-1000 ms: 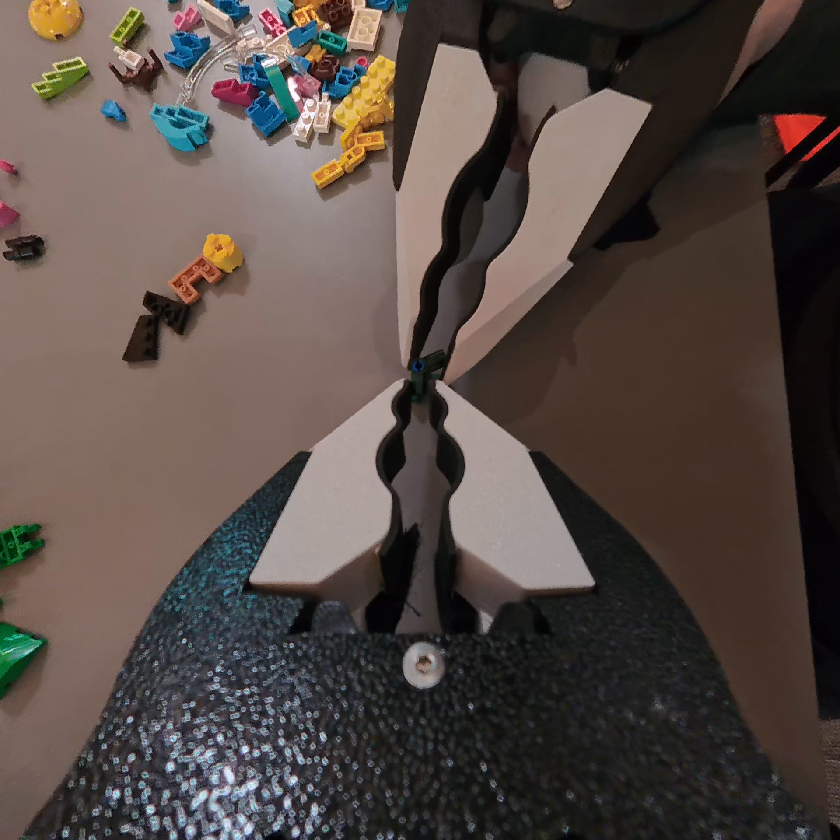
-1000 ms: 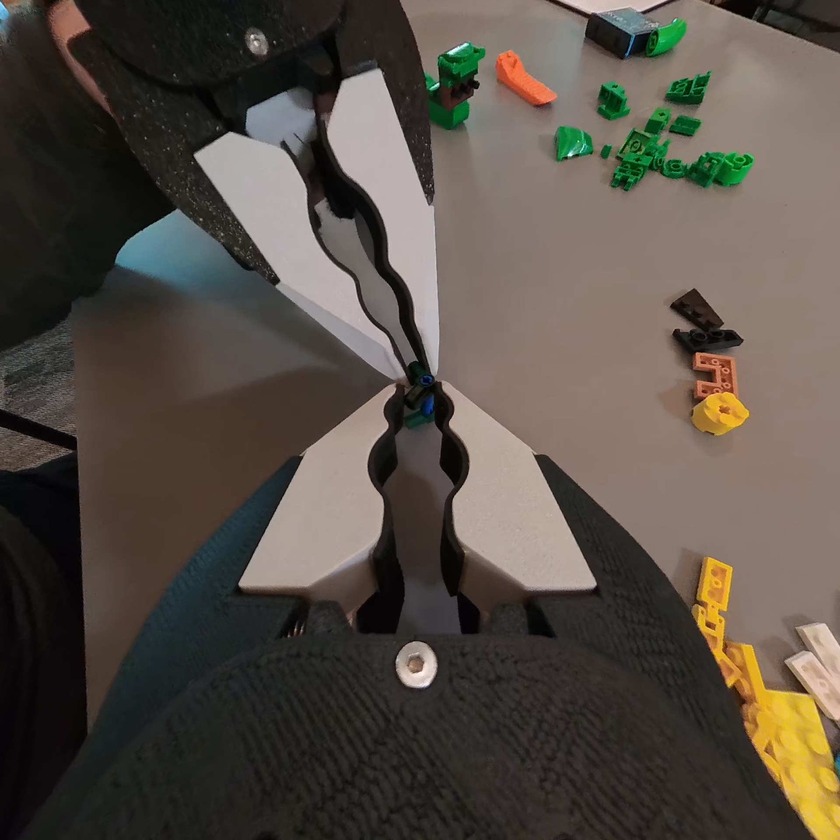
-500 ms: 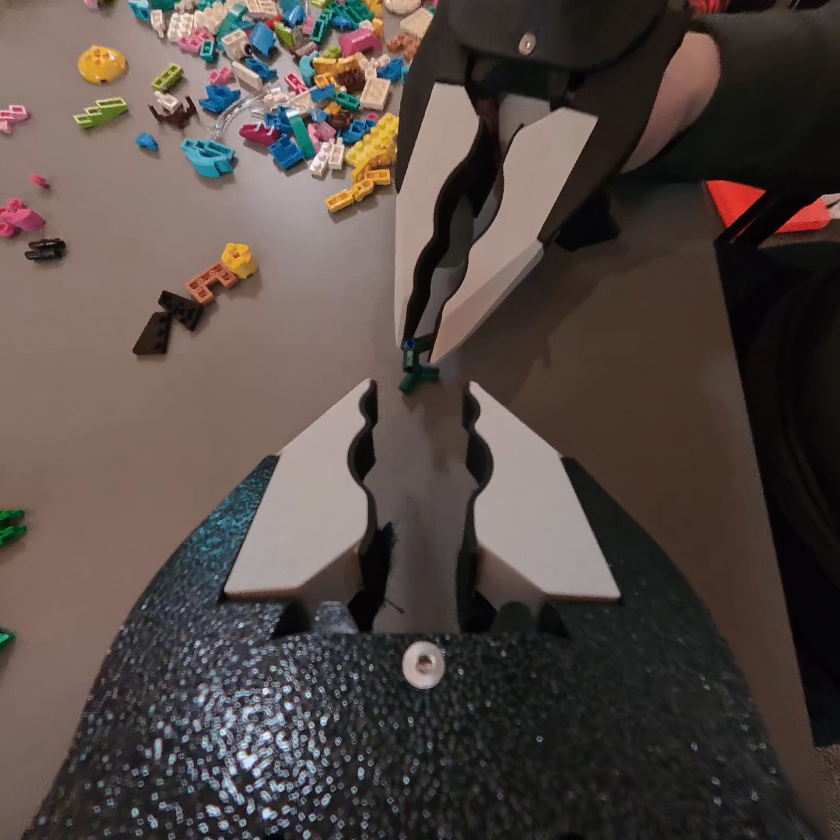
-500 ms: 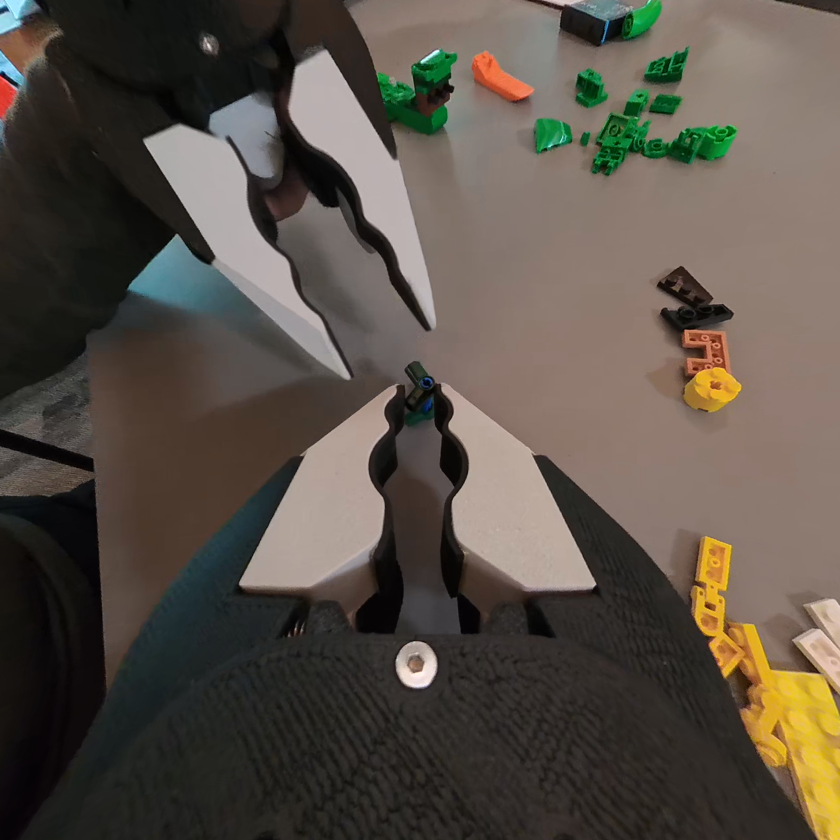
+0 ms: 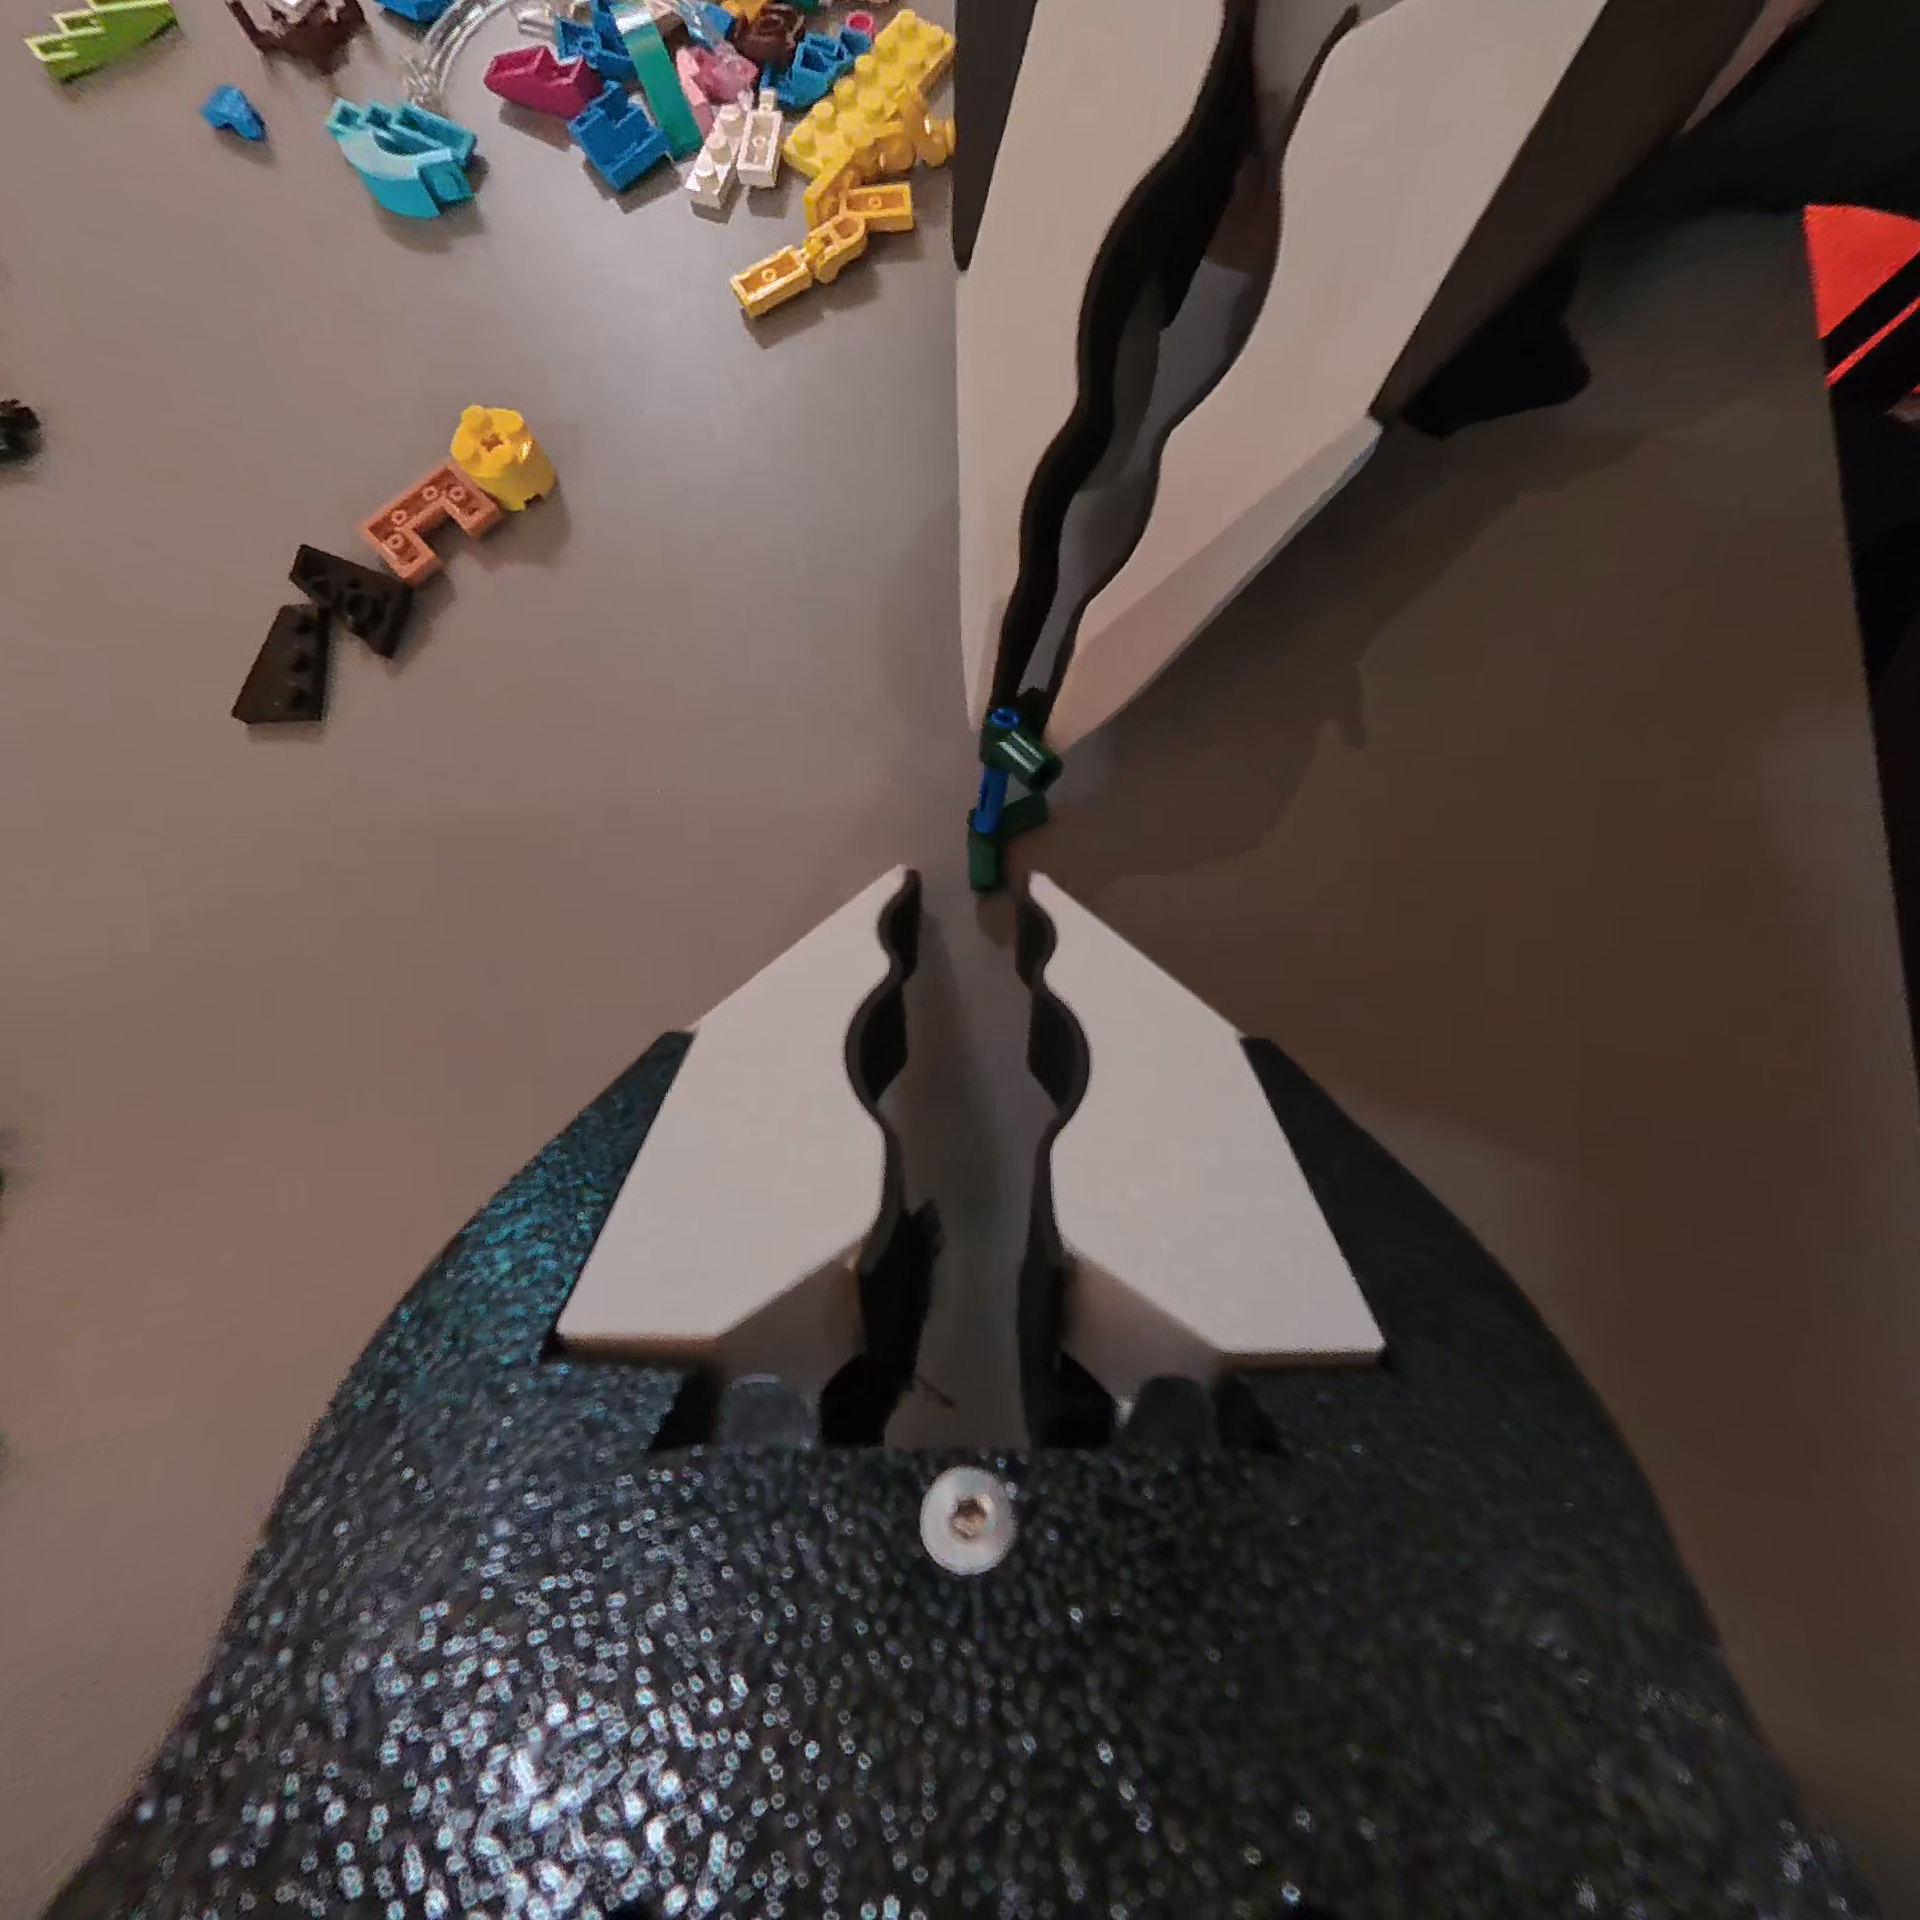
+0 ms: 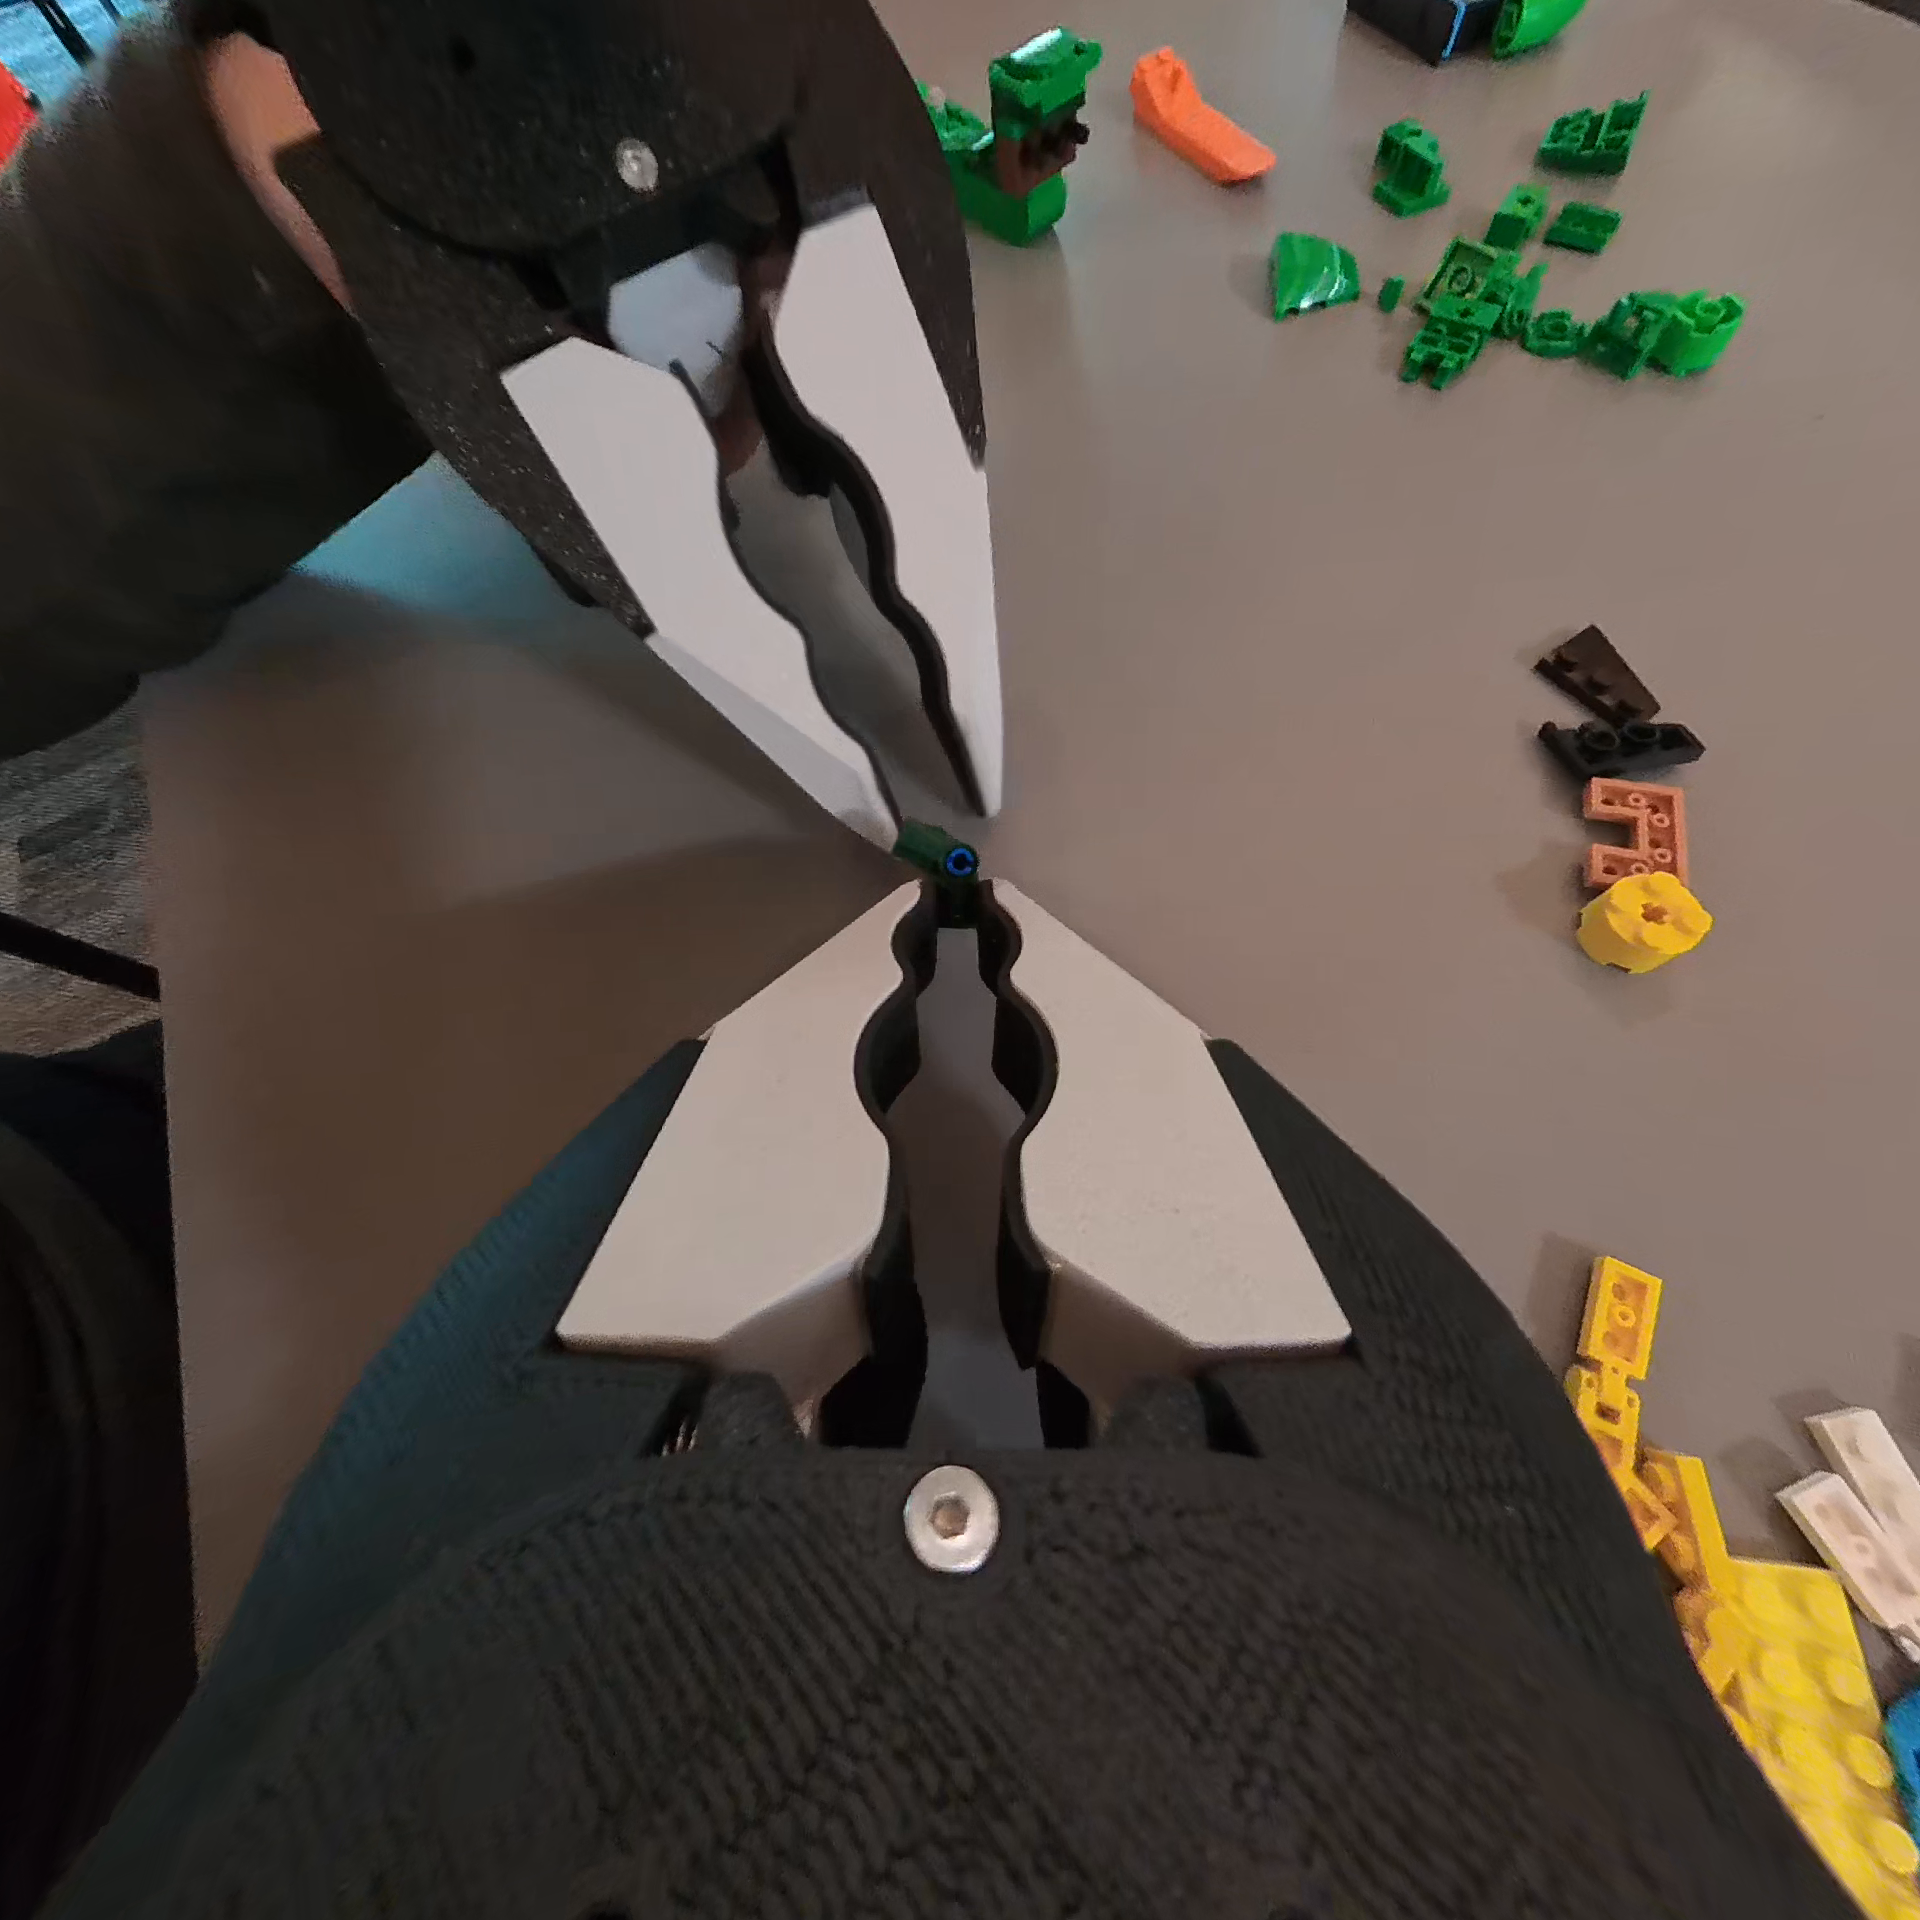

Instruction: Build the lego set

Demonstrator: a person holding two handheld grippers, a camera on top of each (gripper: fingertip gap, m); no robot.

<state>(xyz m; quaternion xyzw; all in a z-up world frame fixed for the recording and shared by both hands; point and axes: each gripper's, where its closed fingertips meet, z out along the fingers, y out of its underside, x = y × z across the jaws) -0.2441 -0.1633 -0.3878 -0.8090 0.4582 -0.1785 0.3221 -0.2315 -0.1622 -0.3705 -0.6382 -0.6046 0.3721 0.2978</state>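
Piece: a tiny dark green plastic connector assembly with a blue pin through it (image 5: 1006,798), held in the air at the centre of both views above the grey table (image 5: 623,831).
Right tongs: my right gripper (image 6: 954,902) is clamped on one end of the piece; in the left wrist view its tips (image 5: 1023,717) come down from the upper right and pinch the top green sleeve.
Left tongs: my left gripper (image 5: 968,894) stands parted, its fingers either side of the lower green end without pressing it (touching or a hair off, I cannot tell).
Handling: I judge it very light, stiff and slick, with little surface to grip; the joints on the pin may swivel or slide apart under a sideways pull.
Where to hold: on the flat sides of a green sleeve, close to the tips, not on the round blue pin.
Risk: it could squirt out of the tips.
Spare parts: yellow round brick (image 5: 501,457) at left; green heap (image 6: 1538,281) in the right view's upper right.
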